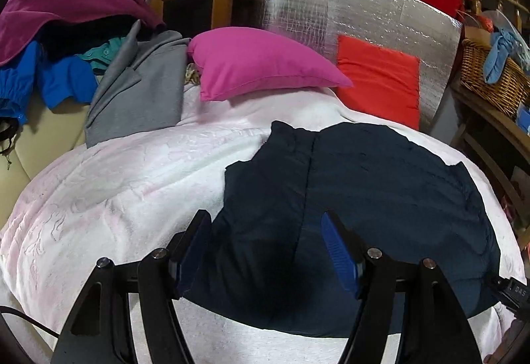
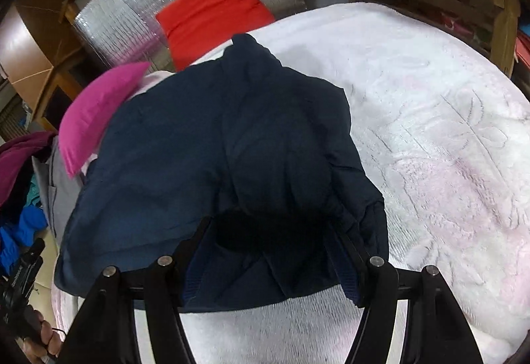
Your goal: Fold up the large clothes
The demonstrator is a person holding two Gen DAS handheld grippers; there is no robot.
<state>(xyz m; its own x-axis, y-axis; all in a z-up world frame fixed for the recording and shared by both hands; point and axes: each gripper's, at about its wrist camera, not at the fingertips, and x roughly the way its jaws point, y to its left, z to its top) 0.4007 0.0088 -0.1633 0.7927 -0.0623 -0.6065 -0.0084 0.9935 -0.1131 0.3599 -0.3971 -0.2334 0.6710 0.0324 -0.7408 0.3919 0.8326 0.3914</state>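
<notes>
Left wrist view. The navy jacket (image 1: 347,198) lies flat on the white blanket (image 1: 116,181) that covers the bed, in the right half of the frame. Its long axis runs near to far: the collar end points far, toward the orange-red cushion (image 1: 379,79), and the hem end is near, under the camera. A seam or zip line runs down its middle from the far edge toward the near edge. Fabric is dark, matte, slightly puffy, with faint creases. The left gripper (image 1: 265,231) hovers over the near part of the jacket, jaws spread wide, nothing between the blue pads; whether they touch the fabric I cannot tell. Far left: a pink pillow (image 1: 258,65), a grey garment (image 1: 139,92) and a heap of blue and maroon clothes (image 1: 49,42). A silver foil panel (image 1: 331,16) stands behind the cushion; a wicker basket (image 1: 490,79) sits far right.

Right wrist view. The same jacket (image 2: 215,148) fills the centre, bulging and rumpled, one corner pointing far toward the cushion (image 2: 212,16). The blanket (image 2: 430,132) is bare to its right. The right gripper (image 2: 268,231) has jaws spread, straddling a raised fold at the jacket's near edge, not closed on it. The pillow (image 2: 96,118) touches the jacket's far-left side.
</notes>
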